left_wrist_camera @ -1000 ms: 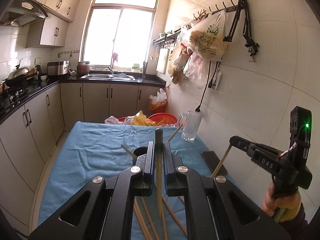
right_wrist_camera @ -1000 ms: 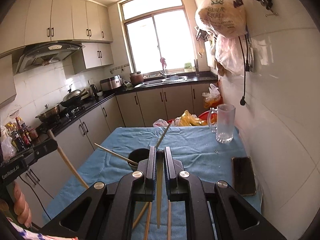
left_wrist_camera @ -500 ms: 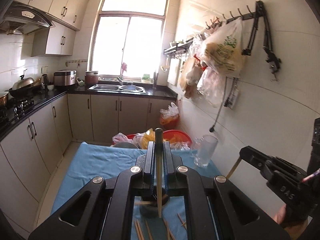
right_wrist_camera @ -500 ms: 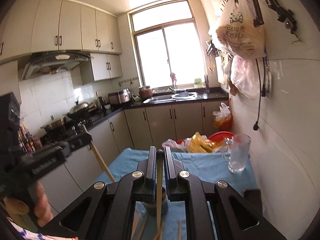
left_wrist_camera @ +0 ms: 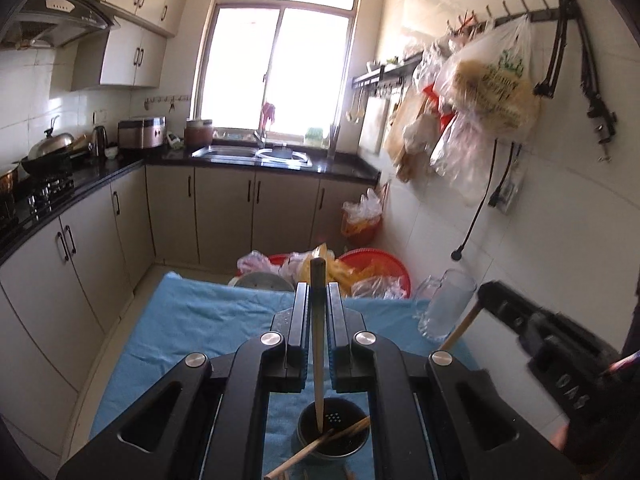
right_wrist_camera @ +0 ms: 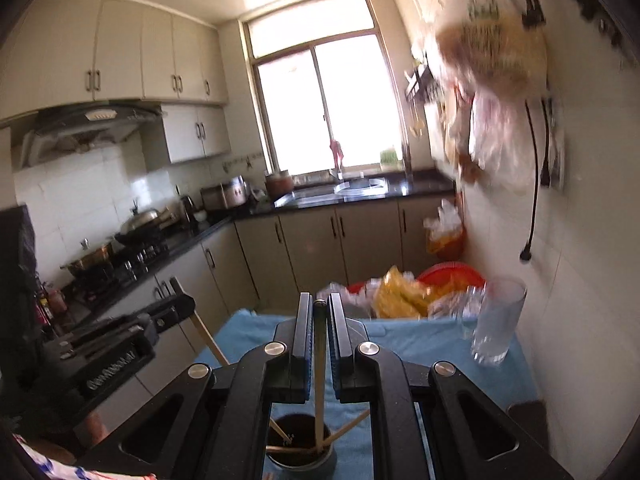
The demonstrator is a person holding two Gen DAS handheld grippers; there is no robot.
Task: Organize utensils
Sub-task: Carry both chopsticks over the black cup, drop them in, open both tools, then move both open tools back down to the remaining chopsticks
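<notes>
Left gripper (left_wrist_camera: 318, 304) clamped tight on chopstick (left_wrist_camera: 318, 352); stick hangs near upright, tip inside dark holder cup (left_wrist_camera: 332, 434) on blue-covered surface (left_wrist_camera: 192, 320). Right gripper (right_wrist_camera: 319, 320) likewise closed on second chopstick (right_wrist_camera: 319, 376), lower end in same cup (right_wrist_camera: 298, 446). Several chopsticks lean in cup already. Glass mug (right_wrist_camera: 496, 320) stands near wall, well apart from cup.

Left gripper (left_wrist_camera: 318, 308), centre frame, fingers clamped on a chopstick (left_wrist_camera: 318, 356) whose lower tip hangs over a dark cup (left_wrist_camera: 334, 432) at bottom centre on the blue-clothed counter (left_wrist_camera: 192, 320). Right gripper (left_wrist_camera: 486, 296), lower right, pinches another chopstick (left_wrist_camera: 460, 328) beside a glass mug (left_wrist_camera: 448, 304).
</notes>
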